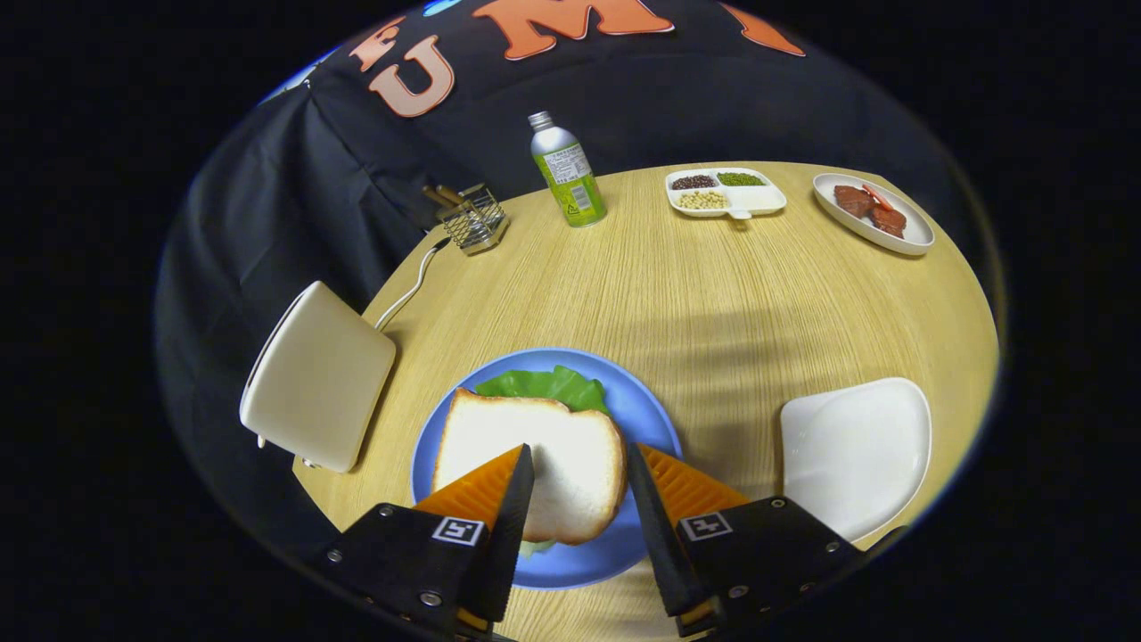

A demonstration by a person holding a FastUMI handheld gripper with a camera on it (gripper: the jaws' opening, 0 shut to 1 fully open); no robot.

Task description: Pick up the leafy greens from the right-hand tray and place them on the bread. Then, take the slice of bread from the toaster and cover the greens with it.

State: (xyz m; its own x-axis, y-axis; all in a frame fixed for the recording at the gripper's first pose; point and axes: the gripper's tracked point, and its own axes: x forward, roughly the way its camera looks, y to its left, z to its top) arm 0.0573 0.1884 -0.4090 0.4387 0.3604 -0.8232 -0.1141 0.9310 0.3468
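Two fingers of the gripper (579,468) are hovering spread, empty, above the white bread slice (535,464) covering the green lettuce leaf (548,385) on the round blue plate (646,419) near the wooden table's (713,294) front edge; backing straight off should avoid nudging the slice.

Greens (545,385) mostly under bread (535,459).

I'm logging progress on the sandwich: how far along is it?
Looks nearly finished. The leafy greens lie on the blue plate under a bread slice, and the right-hand tray is bare. The hand-held gripper is open above the bread, holding nothing. What remains: withdrawing.
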